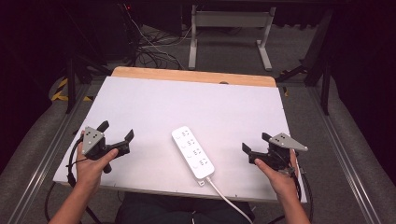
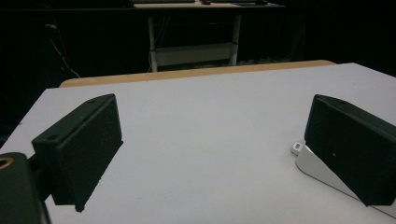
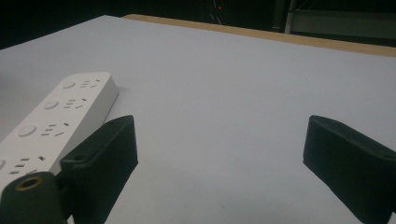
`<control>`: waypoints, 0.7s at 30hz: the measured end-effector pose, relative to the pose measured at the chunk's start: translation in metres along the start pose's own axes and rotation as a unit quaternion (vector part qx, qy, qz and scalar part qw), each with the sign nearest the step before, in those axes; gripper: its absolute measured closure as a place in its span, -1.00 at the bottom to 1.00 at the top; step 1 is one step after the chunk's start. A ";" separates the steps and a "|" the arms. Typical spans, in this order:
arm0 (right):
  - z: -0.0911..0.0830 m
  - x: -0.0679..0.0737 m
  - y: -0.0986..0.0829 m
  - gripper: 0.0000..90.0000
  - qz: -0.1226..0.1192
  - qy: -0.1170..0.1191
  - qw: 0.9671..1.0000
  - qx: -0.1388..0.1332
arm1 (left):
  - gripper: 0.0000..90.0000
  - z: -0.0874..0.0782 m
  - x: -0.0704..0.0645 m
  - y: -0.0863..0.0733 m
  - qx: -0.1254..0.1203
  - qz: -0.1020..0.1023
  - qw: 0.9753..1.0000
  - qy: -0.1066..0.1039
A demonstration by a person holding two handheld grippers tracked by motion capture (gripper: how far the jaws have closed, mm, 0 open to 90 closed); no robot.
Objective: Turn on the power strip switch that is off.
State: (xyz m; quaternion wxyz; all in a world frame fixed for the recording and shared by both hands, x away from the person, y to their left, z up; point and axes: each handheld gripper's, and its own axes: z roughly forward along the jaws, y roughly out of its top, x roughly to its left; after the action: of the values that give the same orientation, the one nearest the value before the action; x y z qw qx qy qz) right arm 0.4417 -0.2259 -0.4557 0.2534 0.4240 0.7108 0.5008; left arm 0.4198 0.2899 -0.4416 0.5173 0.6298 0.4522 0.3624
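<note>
I hold my left gripper (image 1: 116,130) low over the near left part of the white-topped table (image 1: 154,102), its jaws spread wide with only bare white surface between them. My left hand (image 1: 91,165) wraps the black body from below, and the grey three-cornered plate sits on top.

The white oblong plastic power strip (image 1: 192,152) lies flat on the table, between my two grippers and apart from both, a little toward the near edge. It runs slantwise, its far end tilted to my left, with four rows of sockets facing up. Its white cable (image 1: 226,198) leaves the near end and drops off the table's near edge. In the left gripper view one end of the strip (image 2: 322,170) peeks out just behind my right-hand jaw; I cannot tell whether that jaw touches it, though from above they look apart.

My right gripper (image 1: 254,143) hovers over the near right part of the table, held in my right hand (image 1: 278,175). Its jaws also stand wide open and hold nothing. In the right gripper view the strip (image 3: 56,121) lies to the left, beyond the left-hand jaw.

A strip of pale wood (image 1: 196,76) runs along the table's far edge.
</note>
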 end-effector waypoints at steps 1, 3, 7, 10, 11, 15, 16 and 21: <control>0.000 0.000 0.000 -0.77 0.000 0.000 1.000 -0.001 | -0.90 0.000 0.000 0.000 0.000 0.000 1.000 0.000; 0.000 0.000 0.000 -0.77 0.000 -0.001 1.000 -0.002 | -0.90 0.000 0.000 0.000 0.000 0.000 1.000 0.002; -0.001 0.000 0.000 -0.77 0.001 -0.003 1.000 -0.002 | -0.89 0.000 0.000 0.000 0.000 0.002 1.000 0.001; -0.001 0.000 0.000 -0.77 0.001 -0.004 1.000 -0.002 | -0.89 0.000 0.000 0.000 0.002 0.002 1.000 -0.001; -0.001 0.000 0.000 -0.77 0.002 -0.004 1.000 -0.002 | -0.89 0.000 0.000 0.000 0.002 0.002 1.000 -0.001; -0.002 -0.001 0.000 -0.72 0.001 -0.006 1.000 -0.005 | -0.89 0.001 0.000 0.000 0.003 0.002 1.000 -0.001; -0.002 -0.001 0.000 -0.66 0.000 -0.005 1.000 -0.006 | -0.89 0.001 0.000 0.000 0.003 0.002 1.000 -0.001; -0.006 -0.002 0.001 0.16 0.000 0.004 1.000 -0.024 | -0.89 0.001 0.000 0.000 0.003 0.002 1.000 0.000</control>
State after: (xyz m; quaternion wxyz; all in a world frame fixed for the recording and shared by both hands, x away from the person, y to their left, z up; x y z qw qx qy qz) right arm 0.4385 -0.2309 -0.4523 0.2604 0.4158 0.6998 0.5192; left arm 0.4205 0.2899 -0.4416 0.5145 0.6324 0.4521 0.3617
